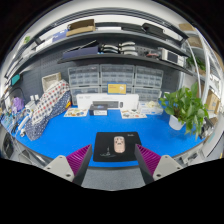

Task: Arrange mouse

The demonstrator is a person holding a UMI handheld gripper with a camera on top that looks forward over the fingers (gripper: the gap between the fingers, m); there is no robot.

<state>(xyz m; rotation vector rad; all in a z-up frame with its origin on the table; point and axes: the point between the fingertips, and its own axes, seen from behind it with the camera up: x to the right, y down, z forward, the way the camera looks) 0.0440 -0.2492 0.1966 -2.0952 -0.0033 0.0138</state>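
A beige mouse (119,143) lies upright on a black mouse mat (114,147), which rests on the blue table cover (60,135). Its thin cable curls on the mat to its left. My gripper (114,160) hovers just in front of the mat, its magenta pads (80,156) spread wide apart. Nothing is between the fingers; the mouse and mat lie just ahead of them, clear of both pads.
A green potted plant (186,108) stands to the right. A patterned box (48,105) leans at the left. White boxes (103,102) and drawer cabinets (98,78) line the back, with shelves above.
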